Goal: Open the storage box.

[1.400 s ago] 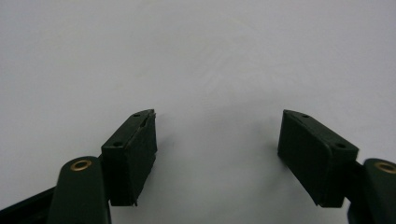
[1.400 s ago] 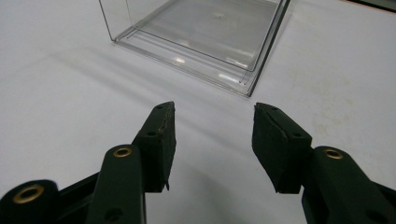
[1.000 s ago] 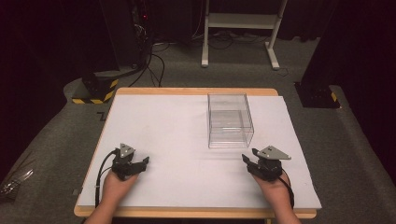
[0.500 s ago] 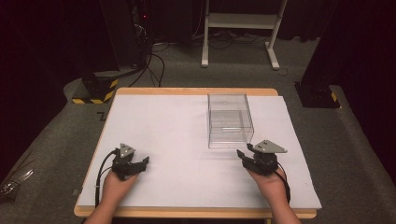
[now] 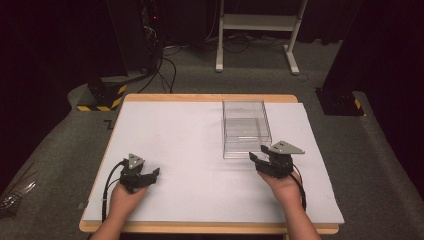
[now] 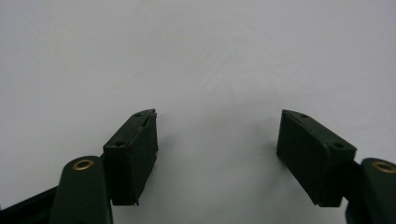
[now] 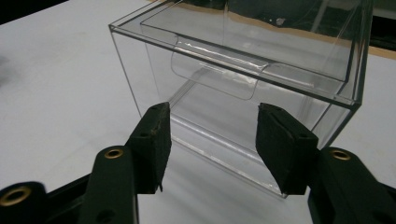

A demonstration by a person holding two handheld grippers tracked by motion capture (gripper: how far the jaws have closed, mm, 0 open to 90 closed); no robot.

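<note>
The desk [image 5: 165, 130], under its white cover, is carrying one thing: a clear box [image 5: 246, 128], sitting toward its far right part. In the right gripper view the box [image 7: 243, 79] is showing thin, see-through walls and a drawer with a curved pull lip [image 7: 215, 74] across its front. It is looking light and stiff, but slick and likely to crack or scuff under a hard pinch, and it may well skid on the smooth cover if pushed. The lip is looking like the best place to take hold; the flat walls are offering little purchase.

The right hand-held gripper [image 5: 261, 159] is hovering just before the box front, its jaws having just been opening, now spread wide with nothing between them. The left hand-held gripper [image 5: 149, 175] is resting well left of the box, jaws apart and empty over bare cover.
</note>
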